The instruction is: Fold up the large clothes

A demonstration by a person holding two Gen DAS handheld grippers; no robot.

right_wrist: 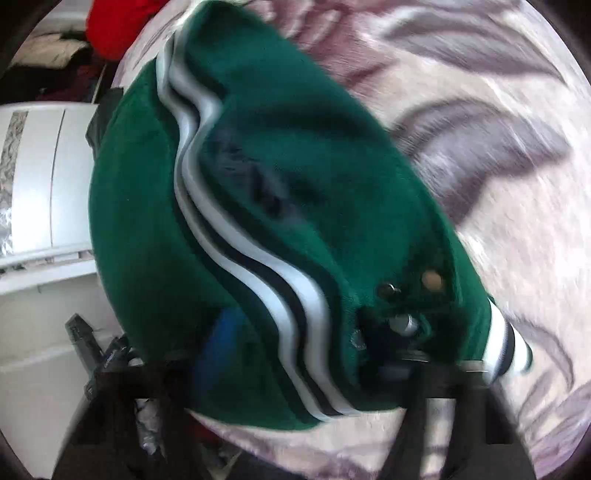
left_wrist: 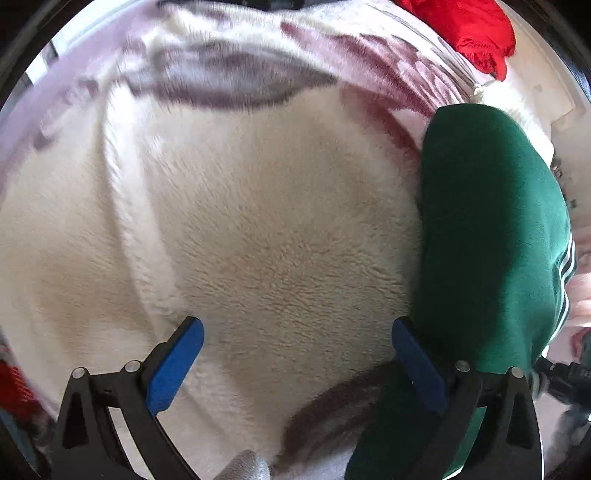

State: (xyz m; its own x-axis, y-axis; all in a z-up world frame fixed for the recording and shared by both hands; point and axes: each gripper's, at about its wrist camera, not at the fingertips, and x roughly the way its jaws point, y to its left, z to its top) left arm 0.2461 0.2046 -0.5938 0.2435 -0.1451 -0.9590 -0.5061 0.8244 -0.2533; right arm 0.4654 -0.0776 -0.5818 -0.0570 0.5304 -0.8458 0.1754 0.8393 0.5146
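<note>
Jacket (right_wrist: 258, 206), green with white and black stripes, one seen, lies bunched at the right edge of a plush blanket (left_wrist: 240, 229); folding looks barely begun, no neat layers visible. Left gripper (left_wrist: 297, 363): fingers wide apart, empty, the right finger just beside the green cloth. Right gripper (right_wrist: 295, 369): buried under fabric and blurred, grip cannot be told. One red garment (left_wrist: 465, 29) lies far right.

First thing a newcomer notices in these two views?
The dark green jacket with white-and-black stripes fills the right wrist view, draped over the right gripper. In the left view, the open left gripper hovers over the cream fleece blanket, with red clothing at top right.
</note>
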